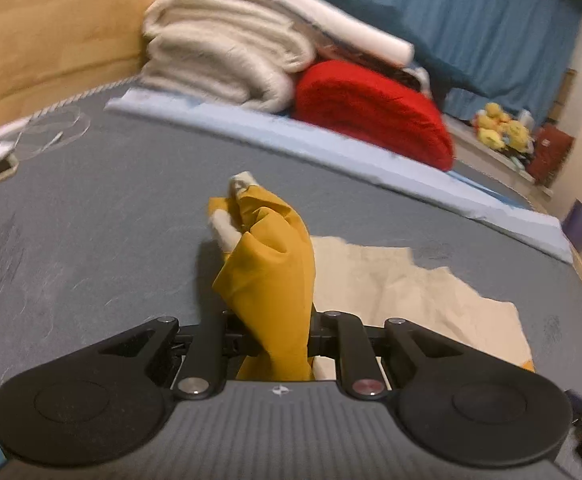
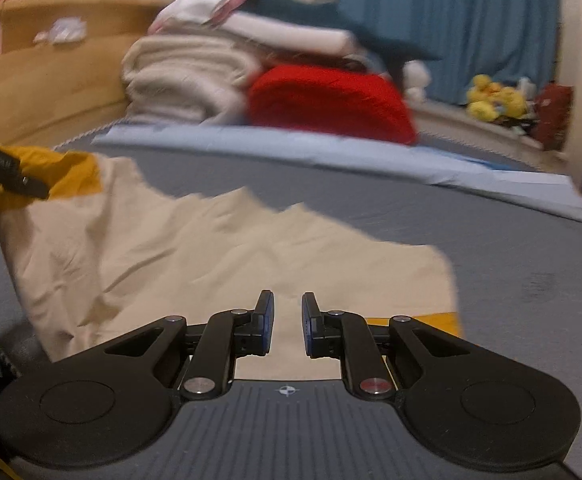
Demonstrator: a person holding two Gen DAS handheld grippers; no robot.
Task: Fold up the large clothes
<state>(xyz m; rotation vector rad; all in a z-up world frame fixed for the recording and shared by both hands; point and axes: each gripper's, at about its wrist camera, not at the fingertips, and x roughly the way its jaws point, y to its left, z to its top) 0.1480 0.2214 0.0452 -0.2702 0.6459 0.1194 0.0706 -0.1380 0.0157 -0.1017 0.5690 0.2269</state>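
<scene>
Clamping one garment (image 1: 269, 264), left gripper (image 1: 269, 332); right gripper (image 2: 288, 322) parted, empty.

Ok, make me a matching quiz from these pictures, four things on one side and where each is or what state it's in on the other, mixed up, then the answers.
Things:
1. left gripper
2. right gripper
3. red bundle
4. blue sheet

Place or state:
A. open, over the cream cloth
B. flat strip along the far side of the grey bed
C. shut on a mustard fold of the garment
D. beside the folded cream blankets at the back

Pairs: 1-C, 2-A, 3-D, 4-B
</scene>
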